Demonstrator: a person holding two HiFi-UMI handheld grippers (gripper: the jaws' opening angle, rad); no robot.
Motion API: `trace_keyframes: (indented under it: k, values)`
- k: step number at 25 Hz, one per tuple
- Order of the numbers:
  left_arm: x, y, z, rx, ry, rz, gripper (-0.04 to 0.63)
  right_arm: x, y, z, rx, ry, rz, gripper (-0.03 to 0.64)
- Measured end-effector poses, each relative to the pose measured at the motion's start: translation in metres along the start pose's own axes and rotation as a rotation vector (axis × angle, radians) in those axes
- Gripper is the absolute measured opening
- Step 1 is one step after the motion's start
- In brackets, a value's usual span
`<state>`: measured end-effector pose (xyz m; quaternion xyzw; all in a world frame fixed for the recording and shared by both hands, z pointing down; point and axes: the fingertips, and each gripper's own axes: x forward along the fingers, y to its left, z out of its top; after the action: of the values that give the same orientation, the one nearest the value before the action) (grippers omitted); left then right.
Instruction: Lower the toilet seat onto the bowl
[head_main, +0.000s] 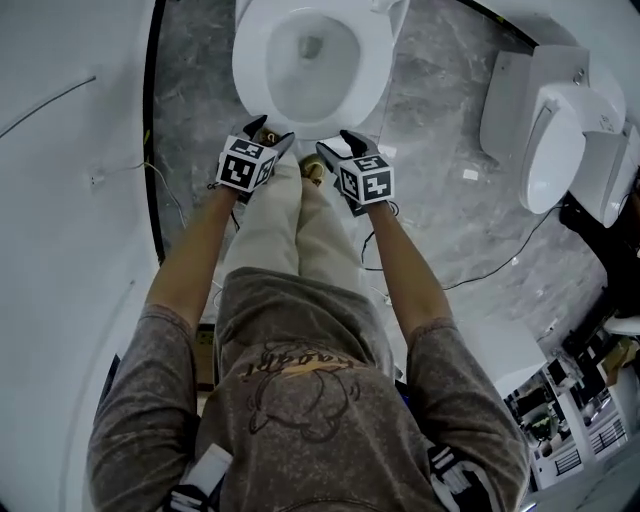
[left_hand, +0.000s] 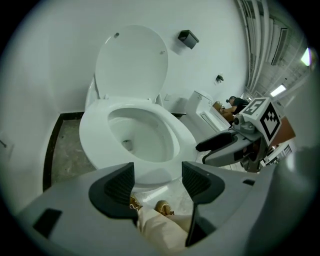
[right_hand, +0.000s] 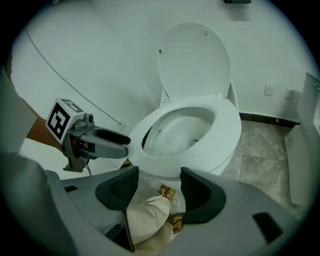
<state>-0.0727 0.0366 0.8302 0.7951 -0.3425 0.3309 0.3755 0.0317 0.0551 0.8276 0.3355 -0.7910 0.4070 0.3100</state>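
Note:
The white toilet stands straight ahead. Its seat ring (head_main: 372, 52) lies flat on the bowl, as the left gripper view (left_hand: 176, 134) and the right gripper view (right_hand: 226, 125) also show. The lid (left_hand: 131, 62) stands upright against the wall, lid (right_hand: 195, 60). My left gripper (head_main: 268, 132) hangs just before the bowl's front rim, open and empty (left_hand: 157, 175). My right gripper (head_main: 335, 146) is beside it at the same height, also open with nothing between its fingers (right_hand: 159, 182). Neither touches the toilet.
The person's beige trouser legs (head_main: 300, 225) and gold shoes (right_hand: 166, 192) are right before the bowl. A second toilet (head_main: 560, 140) stands at the right. A cable (head_main: 480, 270) trails over the grey marble floor. A white wall (head_main: 60, 200) runs along the left.

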Motion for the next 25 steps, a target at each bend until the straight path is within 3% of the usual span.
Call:
trace_keyframes:
  k: [15,17,21,25]
  values:
    - [0.072,0.031,-0.051,-0.067,0.056,0.034,0.291,0.072,-0.037,-0.044,0.102,0.081,0.009,0.279]
    - [0.073,0.031,-0.053,-0.054,0.068,0.037,0.291,0.073,-0.039,-0.046,0.107,0.085,0.001,0.249]
    - [0.067,0.03,-0.048,-0.071,0.083,0.035,0.291,0.066,-0.037,-0.035,0.115,0.071,0.004,0.249]
    - [0.038,0.02,-0.014,-0.098,0.016,0.048,0.291,0.036,-0.028,0.005,0.102,-0.003,-0.003,0.249]
